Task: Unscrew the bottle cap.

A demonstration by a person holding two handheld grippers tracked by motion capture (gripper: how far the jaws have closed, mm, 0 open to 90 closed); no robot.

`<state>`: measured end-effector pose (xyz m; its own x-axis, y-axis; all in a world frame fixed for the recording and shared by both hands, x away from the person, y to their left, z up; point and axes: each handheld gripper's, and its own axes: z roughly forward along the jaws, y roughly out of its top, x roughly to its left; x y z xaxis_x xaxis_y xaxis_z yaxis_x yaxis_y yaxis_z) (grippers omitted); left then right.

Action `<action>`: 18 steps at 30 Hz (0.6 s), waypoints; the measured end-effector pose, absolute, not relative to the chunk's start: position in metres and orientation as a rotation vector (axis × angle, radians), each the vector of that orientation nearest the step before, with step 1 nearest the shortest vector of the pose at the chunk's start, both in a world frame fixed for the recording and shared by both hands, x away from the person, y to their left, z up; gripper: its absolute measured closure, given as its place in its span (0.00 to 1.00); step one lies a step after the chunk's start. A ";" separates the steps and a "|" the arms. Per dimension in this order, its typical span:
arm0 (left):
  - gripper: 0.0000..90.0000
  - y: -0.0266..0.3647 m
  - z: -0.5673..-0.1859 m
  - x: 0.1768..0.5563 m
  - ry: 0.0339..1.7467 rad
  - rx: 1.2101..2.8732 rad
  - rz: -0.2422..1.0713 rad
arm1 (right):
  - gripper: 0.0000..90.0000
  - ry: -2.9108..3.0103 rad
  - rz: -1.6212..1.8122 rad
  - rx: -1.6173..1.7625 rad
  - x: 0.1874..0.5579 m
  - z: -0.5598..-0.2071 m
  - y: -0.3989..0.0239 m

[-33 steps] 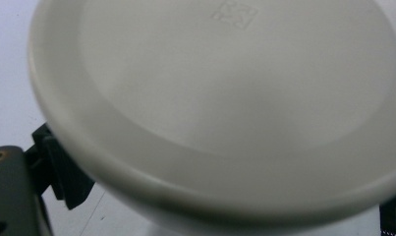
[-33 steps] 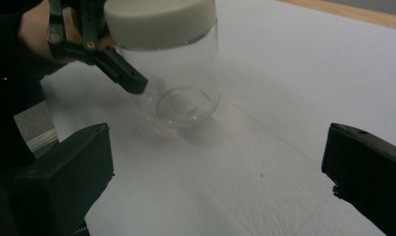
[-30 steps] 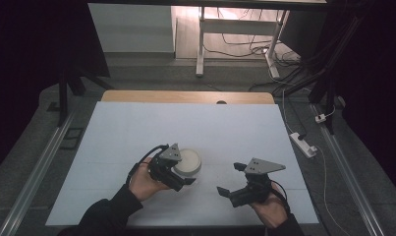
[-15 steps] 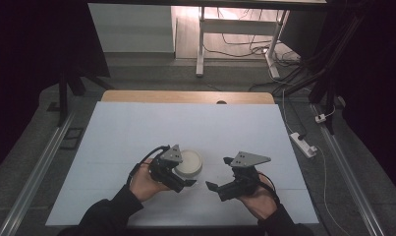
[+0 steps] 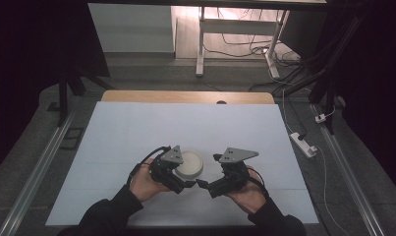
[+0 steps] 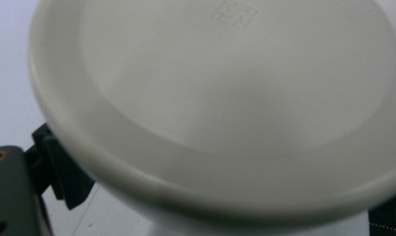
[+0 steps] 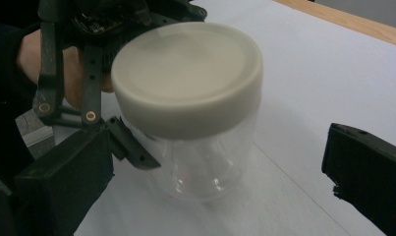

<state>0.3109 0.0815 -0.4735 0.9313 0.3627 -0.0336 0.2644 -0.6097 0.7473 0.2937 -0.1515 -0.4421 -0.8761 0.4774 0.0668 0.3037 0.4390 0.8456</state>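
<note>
right gripper view shows a clear jar (image 7: 198,162) with a cream lid (image 7: 185,73), upright on the white desk (image 5: 136,128), likely light, rigid, slippery; the lid's rim suits gripping. left tool (image 5: 178,183) pinches the jar at seven o'clock. right tool (image 5: 205,186), jaws spread, approaches from five o'clock.

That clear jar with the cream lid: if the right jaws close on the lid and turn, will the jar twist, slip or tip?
The jar looks empty, so probably light and apt to twist with the lid unless braced. The left gripper seems to hold its body; the smooth clear wall may slip. Standing upright on a flat base, it probably won't roll, though it could tip if pushed high.
</note>
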 end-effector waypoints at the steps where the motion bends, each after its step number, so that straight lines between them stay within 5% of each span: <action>1: 0.08 0.081 -0.473 0.311 0.440 2.258 0.152 | 0.00 2.510 1.419 0.683 0.294 -0.442 -0.149; 18: 0.08 0.079 -0.472 0.308 0.398 2.264 0.133 | 0.01 2.547 1.447 0.604 0.305 -0.442 -0.119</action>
<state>0.3081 0.0789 -0.4723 0.9446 0.3266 -0.0337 0.2404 -0.6182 0.7483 0.3051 -0.1185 -0.4417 -0.9075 0.4148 0.0665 0.2694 0.4531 0.8498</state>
